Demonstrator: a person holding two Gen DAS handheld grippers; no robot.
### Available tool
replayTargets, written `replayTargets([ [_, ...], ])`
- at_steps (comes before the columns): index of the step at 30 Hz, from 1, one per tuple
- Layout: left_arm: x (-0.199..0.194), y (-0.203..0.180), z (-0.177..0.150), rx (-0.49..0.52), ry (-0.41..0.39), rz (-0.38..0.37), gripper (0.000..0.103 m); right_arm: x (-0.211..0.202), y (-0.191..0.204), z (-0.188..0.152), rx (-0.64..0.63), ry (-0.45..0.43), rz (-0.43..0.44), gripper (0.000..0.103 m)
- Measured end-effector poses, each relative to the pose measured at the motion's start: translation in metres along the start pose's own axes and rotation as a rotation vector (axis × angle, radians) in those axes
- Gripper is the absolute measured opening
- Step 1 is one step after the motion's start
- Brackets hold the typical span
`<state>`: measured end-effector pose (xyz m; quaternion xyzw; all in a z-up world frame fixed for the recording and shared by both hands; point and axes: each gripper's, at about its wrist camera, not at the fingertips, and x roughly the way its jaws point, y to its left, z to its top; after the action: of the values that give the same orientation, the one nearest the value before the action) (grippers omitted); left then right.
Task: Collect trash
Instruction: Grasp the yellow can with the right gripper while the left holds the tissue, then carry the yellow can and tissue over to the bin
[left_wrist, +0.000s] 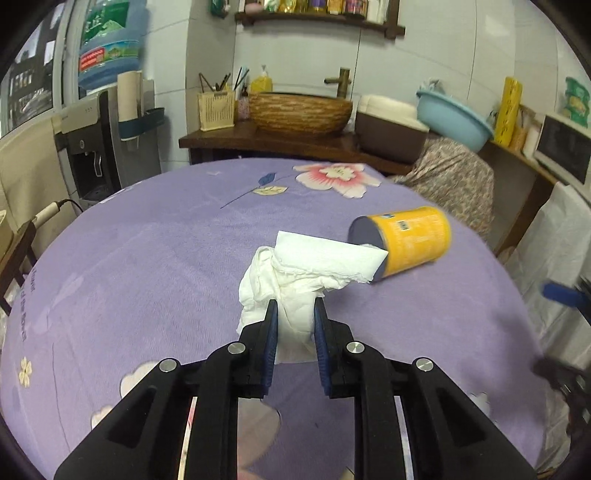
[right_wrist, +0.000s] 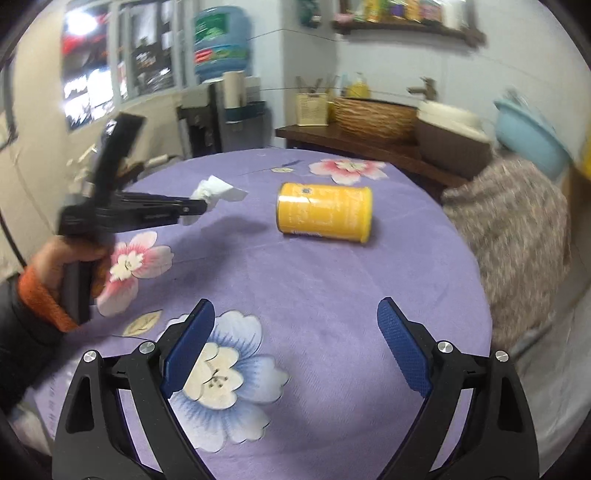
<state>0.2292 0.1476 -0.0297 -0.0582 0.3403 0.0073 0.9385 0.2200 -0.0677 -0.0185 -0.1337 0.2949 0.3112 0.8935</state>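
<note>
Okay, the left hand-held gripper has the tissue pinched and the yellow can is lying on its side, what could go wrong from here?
1. The left hand-held gripper pinches only one end of the crumpled tissue; the loose part could tear or slip out.
2. The tissue's free end hangs near the yellow can lying on its side; dragging it across may set the can rolling across the purple tablecloth.
3. The right hand-held gripper is open and away from the can, so nothing steadies it.

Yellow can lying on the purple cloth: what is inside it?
The left wrist view shows the yellow cylindrical can's open mouth, grey inside, with nothing visible. The crumpled white tissue held by the left gripper covers its lower edge, and its depth stays unseen.
</note>
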Motion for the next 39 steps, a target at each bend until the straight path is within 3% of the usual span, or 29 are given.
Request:
replayTargets([
  [6, -0.011, -0.005, -0.017, -0.001, -0.042, 0.027, 0.019, 0.045, 0.006, 0.036, -0.245, 0.038, -0.023, 0.089],
  [10, -0.006, 0.005, -0.019, -0.05, -0.041, -0.005, 0.019, 0.073, 0.007, 0.051, -0.36, 0.065, -0.034, 0.089],
  [14, -0.007, 0.01, -0.021, -0.056, -0.044, -0.007, 0.019, 0.111, 0.011, 0.065, -0.542, 0.134, -0.095, 0.089],
  [20, -0.008, 0.012, -0.022, -0.064, -0.042, -0.012, 0.019, 0.146, 0.015, 0.077, -0.722, 0.227, -0.081, 0.088],
  [27, -0.01, 0.01, -0.025, -0.069, -0.038, -0.012, 0.019, 0.177, 0.016, 0.082, -0.816, 0.307, -0.059, 0.082],
  [34, -0.01, 0.01, -0.026, -0.065, -0.042, -0.007, 0.019, 0.205, 0.02, 0.089, -0.872, 0.363, -0.104, 0.081],
  [39, -0.011, 0.011, -0.028, -0.073, -0.044, -0.002, 0.019, 0.212, 0.024, 0.096, -0.822, 0.377, -0.139, 0.077],
])
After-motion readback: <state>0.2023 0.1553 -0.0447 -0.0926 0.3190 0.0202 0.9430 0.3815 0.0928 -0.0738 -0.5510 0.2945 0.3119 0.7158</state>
